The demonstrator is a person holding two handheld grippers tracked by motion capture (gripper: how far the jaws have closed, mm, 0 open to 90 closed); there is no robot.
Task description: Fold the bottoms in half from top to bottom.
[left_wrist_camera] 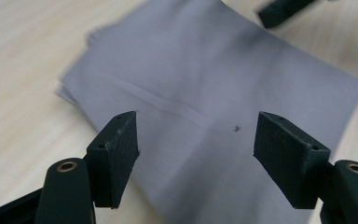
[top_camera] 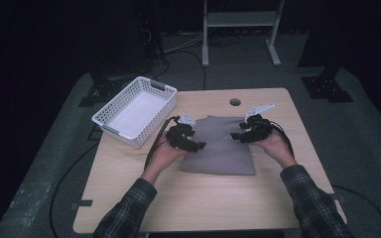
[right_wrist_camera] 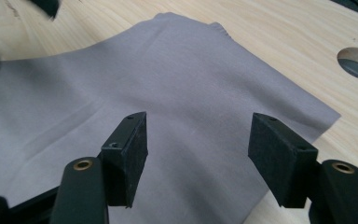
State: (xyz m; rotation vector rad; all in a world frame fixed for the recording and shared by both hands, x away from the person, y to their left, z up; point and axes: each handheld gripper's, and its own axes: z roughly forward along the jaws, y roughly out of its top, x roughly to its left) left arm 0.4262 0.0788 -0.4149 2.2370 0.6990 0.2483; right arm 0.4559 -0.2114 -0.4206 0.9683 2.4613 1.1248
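A folded grey cloth (top_camera: 222,147) lies flat in the middle of the wooden table (top_camera: 178,198). My left gripper (top_camera: 200,145) hovers at the cloth's left edge, pointing right. Its jaws stand open over the grey cloth (left_wrist_camera: 214,84) with nothing between them. My right gripper (top_camera: 235,136) sits over the cloth's upper right part, pointing left. Its jaws are open too, above the grey cloth (right_wrist_camera: 168,79), and hold nothing. The cloth's far layered edge shows in the left gripper view, with a faint crease across it.
A white plastic basket (top_camera: 137,110) stands at the table's far left corner. A round cable hole (top_camera: 235,102) is in the tabletop behind the cloth, and the hole (right_wrist_camera: 356,64) appears beside the cloth's corner. Beyond the table stands a white frame (top_camera: 240,29).
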